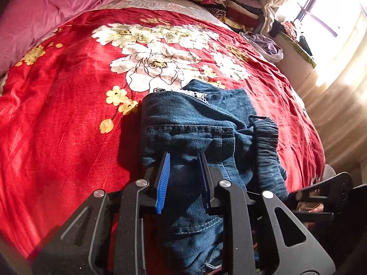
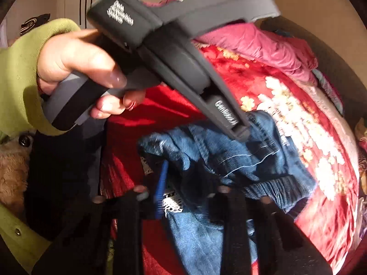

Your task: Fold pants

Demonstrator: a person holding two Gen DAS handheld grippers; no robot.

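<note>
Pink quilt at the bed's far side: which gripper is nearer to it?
Left. The left gripper sits on the jeans on the pink quilt's side; the right gripper is beyond it, toward the window.

The left tool (image 1: 184, 160) points toward twelve o'clock in its own view, its two fingers parted with a fold of cloth bunched between them; the blue pad (image 1: 163, 182) on one finger faces inward. In the right wrist view the left hand (image 2: 78, 68), in a green sleeve, wraps the left tool's grey handle at about ten o'clock, thumb laid along the top. The right tool (image 2: 190, 183) sits at six o'clock, motion-blurred, its fingers also set apart around cloth.
</note>
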